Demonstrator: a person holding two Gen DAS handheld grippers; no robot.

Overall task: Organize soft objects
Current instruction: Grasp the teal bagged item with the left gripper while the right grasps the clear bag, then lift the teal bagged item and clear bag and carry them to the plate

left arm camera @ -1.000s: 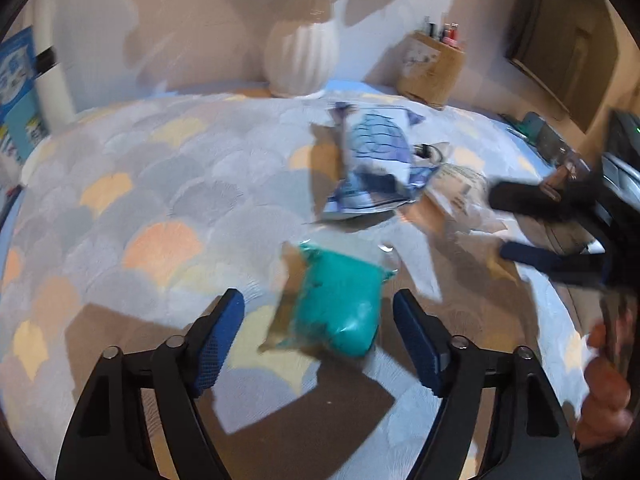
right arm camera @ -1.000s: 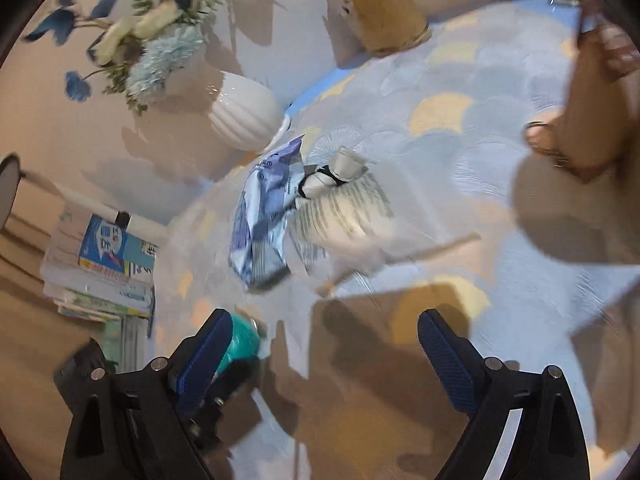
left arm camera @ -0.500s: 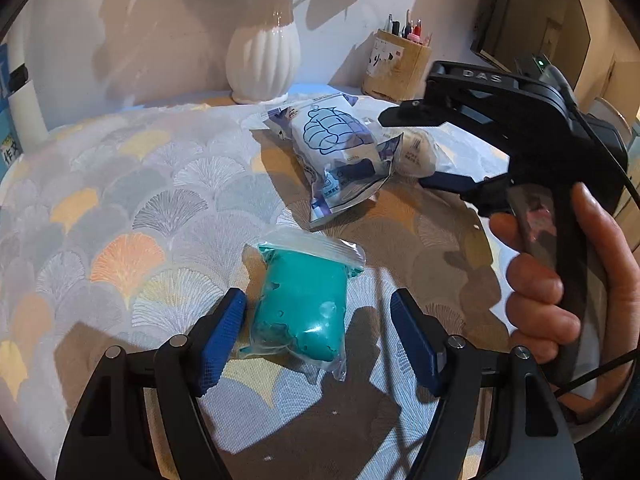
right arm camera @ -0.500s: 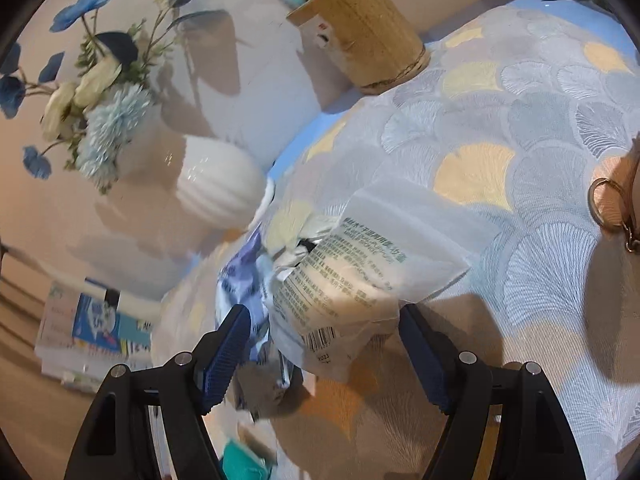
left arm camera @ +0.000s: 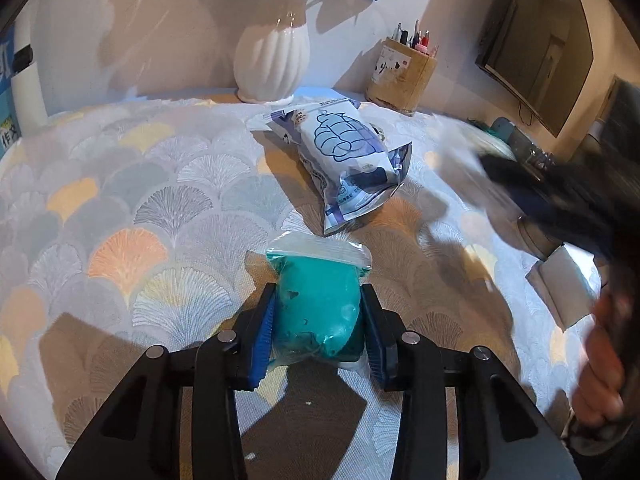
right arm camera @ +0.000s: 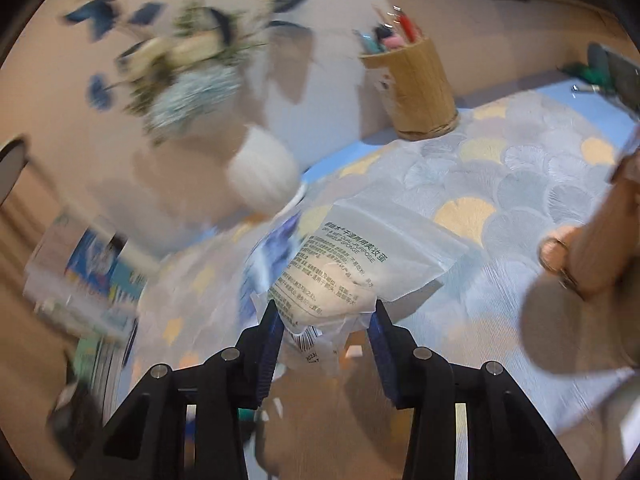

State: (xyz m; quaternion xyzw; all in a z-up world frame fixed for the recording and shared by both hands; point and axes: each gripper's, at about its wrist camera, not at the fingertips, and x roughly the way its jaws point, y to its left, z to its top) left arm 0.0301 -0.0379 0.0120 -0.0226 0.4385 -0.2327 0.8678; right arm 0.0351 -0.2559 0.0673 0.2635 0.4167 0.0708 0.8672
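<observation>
In the left wrist view my left gripper is shut on a teal soft lump in a clear zip bag, which rests on the patterned tablecloth. A blue-and-white printed pouch lies further back. In the right wrist view my right gripper is shut on a clear bag holding a cream sponge with printed text, held above the cloth. The right gripper shows blurred at the right of the left wrist view.
A white ribbed vase with flowers and a wooden pen holder stand at the back by the wall. A stack of books lies at the left. A wooden object stands at the right. A dark screen hangs on the wall.
Both grippers have closed: the left on the teal bag, the right on the sponge bag. The right gripper has swung away to the right with its bag.
</observation>
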